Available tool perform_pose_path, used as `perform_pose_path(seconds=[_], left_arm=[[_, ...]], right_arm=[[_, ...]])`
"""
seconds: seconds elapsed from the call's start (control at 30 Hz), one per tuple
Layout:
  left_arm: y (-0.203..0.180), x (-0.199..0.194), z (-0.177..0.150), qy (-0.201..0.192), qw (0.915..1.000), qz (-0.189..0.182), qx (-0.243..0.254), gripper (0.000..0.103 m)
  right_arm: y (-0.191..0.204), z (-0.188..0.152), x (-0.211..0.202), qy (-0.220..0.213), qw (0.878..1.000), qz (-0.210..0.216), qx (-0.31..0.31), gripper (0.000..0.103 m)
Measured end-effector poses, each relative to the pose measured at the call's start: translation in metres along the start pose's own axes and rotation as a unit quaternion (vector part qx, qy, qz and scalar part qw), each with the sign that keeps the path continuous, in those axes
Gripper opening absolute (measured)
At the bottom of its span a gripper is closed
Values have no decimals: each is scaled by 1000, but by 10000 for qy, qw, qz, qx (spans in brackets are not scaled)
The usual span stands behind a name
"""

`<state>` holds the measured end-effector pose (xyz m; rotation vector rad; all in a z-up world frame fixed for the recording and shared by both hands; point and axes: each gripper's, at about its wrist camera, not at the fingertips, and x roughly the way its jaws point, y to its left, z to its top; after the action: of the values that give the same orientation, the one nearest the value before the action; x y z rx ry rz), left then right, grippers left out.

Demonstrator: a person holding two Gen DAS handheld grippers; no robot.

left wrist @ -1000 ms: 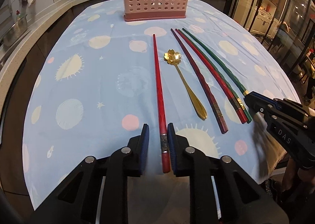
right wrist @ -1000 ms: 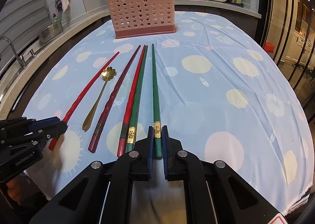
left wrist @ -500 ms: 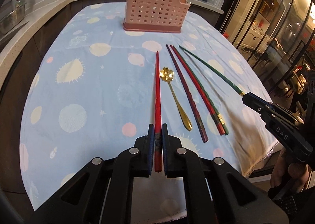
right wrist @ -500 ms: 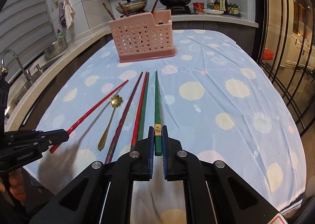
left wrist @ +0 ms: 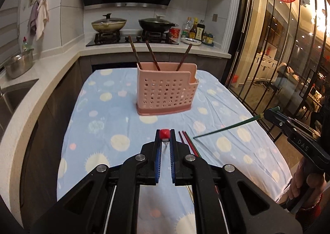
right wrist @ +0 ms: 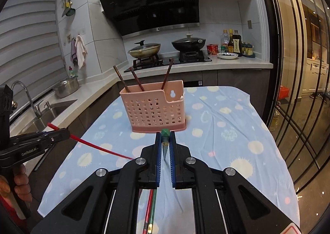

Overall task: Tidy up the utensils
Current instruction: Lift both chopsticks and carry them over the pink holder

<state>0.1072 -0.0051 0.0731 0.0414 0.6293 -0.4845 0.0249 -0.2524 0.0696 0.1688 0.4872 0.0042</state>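
- Left claw pinches the thick end of a red chopstick, whose thin tip hangs down toward the table
- Right claw pinches a green chopstick the same way, its butt end poking up between the pads
- Both sticks are in the air, near the pink holder that stands at the far middle of the table
- Risk: each stick is held by one end only, so it could swivel in the pads and its tip miss the holder's mouth or jab the perforated wall, which may tip the light holder
- Risk: the two claws head for one narrow opening, so the sticks could cross or knock each other, or snag the sticks already leaning inside
- Count: two claws, two held chopsticks, one holder with three brown chopsticks in it
- On the cloth just below the left claw lie more sticks; I make out three tips, dark red, red and green, and the rest is hidden
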Motion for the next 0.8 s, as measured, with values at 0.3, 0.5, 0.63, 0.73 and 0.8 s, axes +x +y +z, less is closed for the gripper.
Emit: perform_pose_path(seconds=[0.3,0.5,0.63,0.73,0.8], left_arm=[[5,13,55,-397,9990,77,182,7],[9,16,93,-701,9973,74,210,7],[12,10,125,-1021,9944,121,223,7],[13,9,151,-1245,9917,181,260,7],[13,10,169,-1367,9900,211,286,7]], right_arm=[[-6,51,19,-314,9994,122,16,7],[-12,94,27,-645,9977,212,70,7],[-15,131,31,-967,9951,204,91,7],[-16,159,40,-1138,9933,173,85,7],[-16,175,49,-1199,9926,168,90,7]])
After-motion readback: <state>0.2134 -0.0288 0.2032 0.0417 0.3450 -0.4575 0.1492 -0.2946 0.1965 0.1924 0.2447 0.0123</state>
